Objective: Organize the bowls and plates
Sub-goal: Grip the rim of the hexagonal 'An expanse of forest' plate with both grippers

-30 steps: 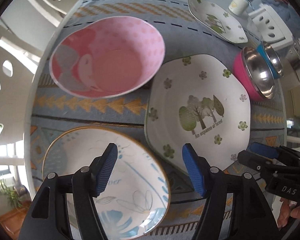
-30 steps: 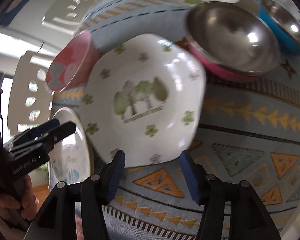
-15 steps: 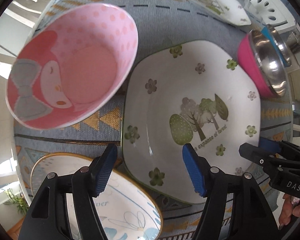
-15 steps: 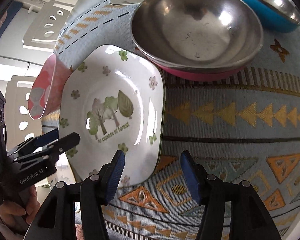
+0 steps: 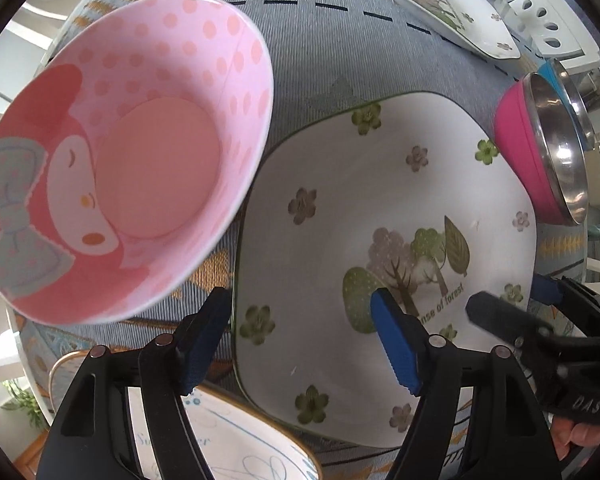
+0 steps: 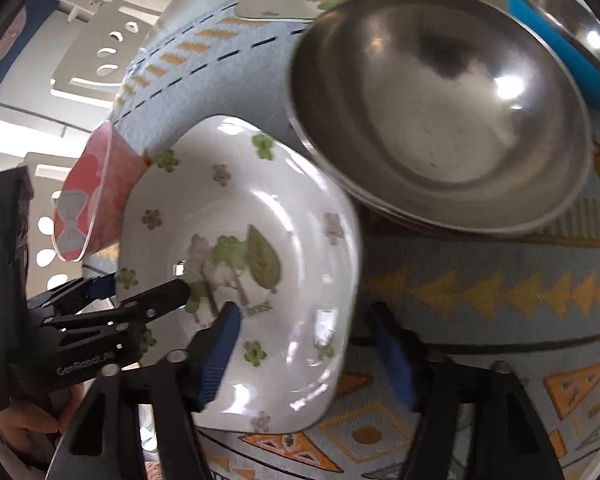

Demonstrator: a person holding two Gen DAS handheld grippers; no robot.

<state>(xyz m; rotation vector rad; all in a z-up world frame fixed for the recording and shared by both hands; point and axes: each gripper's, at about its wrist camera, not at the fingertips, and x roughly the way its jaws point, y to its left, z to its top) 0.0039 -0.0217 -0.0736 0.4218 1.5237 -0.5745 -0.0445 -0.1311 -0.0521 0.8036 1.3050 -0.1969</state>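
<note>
Left wrist view: the left tongs point(image 5: 302, 338) point straight down, jaws spread and just widened, gripping nothing. They straddle the near-left rim of the white forest plate point(image 5: 384, 216), one pad outside the edge, the other over the well. The pink bowl point(image 5: 116, 152) sits beyond their left finger and the gold-rimmed plate point(image 5: 236, 436) under it. The right tongs point(image 5: 512, 304) reach in from the right.

Right wrist view: the right tongs point(image 6: 306, 352) are released too, jaws just opened, straddling the plate's point(image 6: 260, 240) near-right rim. The steel bowl with the pink shell point(image 6: 440, 116) sits just beyond, overlapping the plate's far edge.

My read: glazed ceramic, stiff, slick, chip-prone and fairly heavy. Pinch the raised rim on opposite sides, deep and square, and lift level on the cloth-covered table point(image 6: 480, 292).
</note>
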